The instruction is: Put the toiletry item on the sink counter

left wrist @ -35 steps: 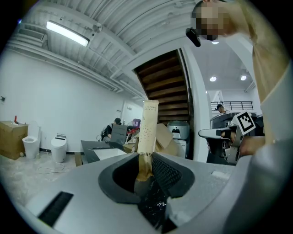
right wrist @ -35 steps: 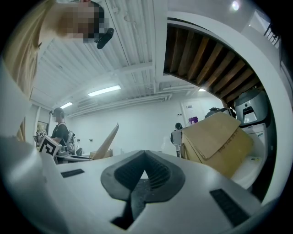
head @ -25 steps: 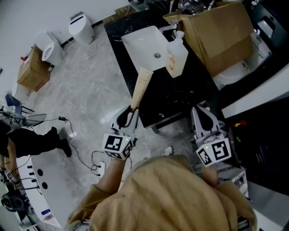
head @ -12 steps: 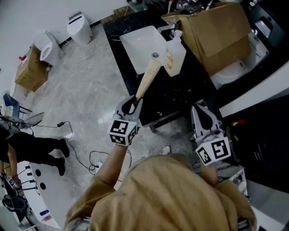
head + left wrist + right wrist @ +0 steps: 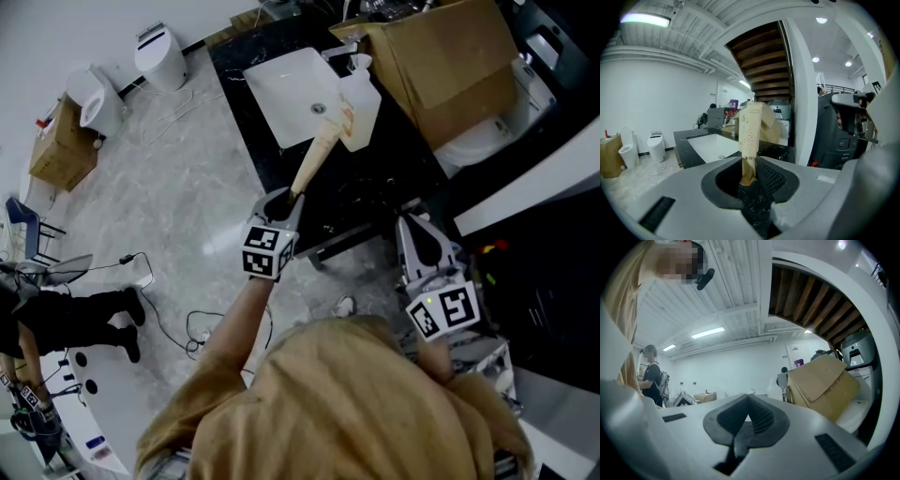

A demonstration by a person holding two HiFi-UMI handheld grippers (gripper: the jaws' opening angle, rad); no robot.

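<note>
Far left, floor: two white toilets stand by the wall on the pale marble floor, with a small brown cardboard box just beside them.
Lower left: a person in dark clothing stands well apart from the action.
Left hand-held gripper: here it is, the left hand-held gripper, reaching out at the near edge of the surface, jaws clamped on the flat crimped end of the tube, and its own view shows that grip cleanly!
Toiletry item: the long tan squeeze tube sticks straight out from those jaws and stretches over the black stone surface. Its far end sits at the near right corner of the basin, just beside the jug. Whether it touches the surface, I cannot tell.
Sink: the white rectangular basin is set into the surface, drain visible.
Jug: a white plastic bottle with an orange label stands upright right of the basin.
Big box: a large open brown cardboard box sits on the surface behind and right of the jug.
Right hand-held gripper: the right hand-held gripper hangs low at the right, near the surface's front edge, jaws pressed together with nothing between them.
</note>
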